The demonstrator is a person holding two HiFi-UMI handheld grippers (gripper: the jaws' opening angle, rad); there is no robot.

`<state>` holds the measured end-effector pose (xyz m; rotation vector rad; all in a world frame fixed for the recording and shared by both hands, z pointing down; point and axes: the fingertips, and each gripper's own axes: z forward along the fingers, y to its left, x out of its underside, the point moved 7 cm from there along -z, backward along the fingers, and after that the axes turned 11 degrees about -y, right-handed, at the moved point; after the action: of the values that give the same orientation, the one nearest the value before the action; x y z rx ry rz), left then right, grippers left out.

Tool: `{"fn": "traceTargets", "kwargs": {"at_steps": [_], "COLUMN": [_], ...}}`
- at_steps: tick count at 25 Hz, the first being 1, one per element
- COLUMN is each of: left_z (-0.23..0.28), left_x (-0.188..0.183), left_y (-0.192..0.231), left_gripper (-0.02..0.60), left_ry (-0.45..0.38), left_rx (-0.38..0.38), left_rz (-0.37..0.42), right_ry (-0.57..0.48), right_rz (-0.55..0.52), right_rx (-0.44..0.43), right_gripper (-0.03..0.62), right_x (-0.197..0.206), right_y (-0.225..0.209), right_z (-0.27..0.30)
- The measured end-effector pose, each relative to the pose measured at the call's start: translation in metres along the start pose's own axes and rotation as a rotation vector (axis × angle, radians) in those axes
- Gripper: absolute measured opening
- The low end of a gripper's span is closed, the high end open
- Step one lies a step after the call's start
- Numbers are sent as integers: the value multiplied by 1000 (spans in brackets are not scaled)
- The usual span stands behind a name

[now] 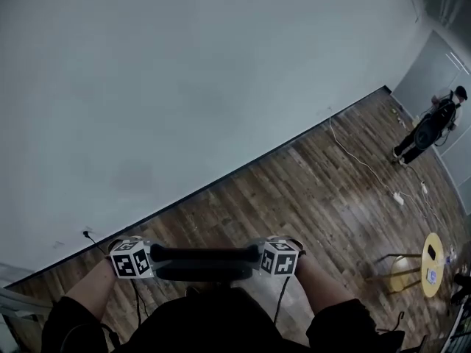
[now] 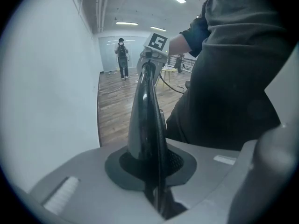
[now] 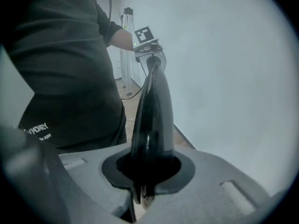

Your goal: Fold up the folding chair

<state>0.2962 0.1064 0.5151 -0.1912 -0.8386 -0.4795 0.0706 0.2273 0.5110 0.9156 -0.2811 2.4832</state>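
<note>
Chair (image 1: pixel 202 262) is right up against the person's body, low in the head view, and all you really see of it there is a black bar running sideways between the two grippers. The rest is hidden under the dark shirt (image 1: pixel 213 318), so I can't tell how folded it is or whether it touches the floor (image 1: pixel 316 190). Left gripper (image 1: pixel 151 260) has one end of the bar and right gripper (image 1: pixel 263 260) has the other. Both are clamped tight on it, nearly closed with just the thin black edge pinched in between. You see it well in the left gripper view: the chair (image 2: pixel 147 120) comes straight out of the left gripper (image 2: pixel 152 171) and runs to the marker cube on the right gripper (image 2: pixel 158 43). It's the same story mirrored in the right gripper view, with the chair (image 3: pixel 152 120) in the right gripper (image 3: pixel 147 171) and the left gripper (image 3: pixel 145 34) at the far end. A plain pale wall (image 1: pixel 184 87) is close in front. Further off, a second person (image 1: pixel 430 127) stands by a cable (image 1: pixel 360 160), and there's a yellow stool (image 1: pixel 430 263) at the right.
</note>
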Motion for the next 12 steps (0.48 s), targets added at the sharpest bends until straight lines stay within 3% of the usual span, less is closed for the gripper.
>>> {"fn": "traceTargets", "kwargs": {"at_steps": [12], "left_z": [-50], "left_x": [50], "left_y": [29], "left_gripper": [46], "left_ry": [15], "left_rx": [-235], "left_rz": [-282], "right_ry": [-6], "right_rz": [-269], "right_rx": [-287], "right_gripper": [51], "right_x": [-60], "right_y": [-123], "right_z": [62]}}
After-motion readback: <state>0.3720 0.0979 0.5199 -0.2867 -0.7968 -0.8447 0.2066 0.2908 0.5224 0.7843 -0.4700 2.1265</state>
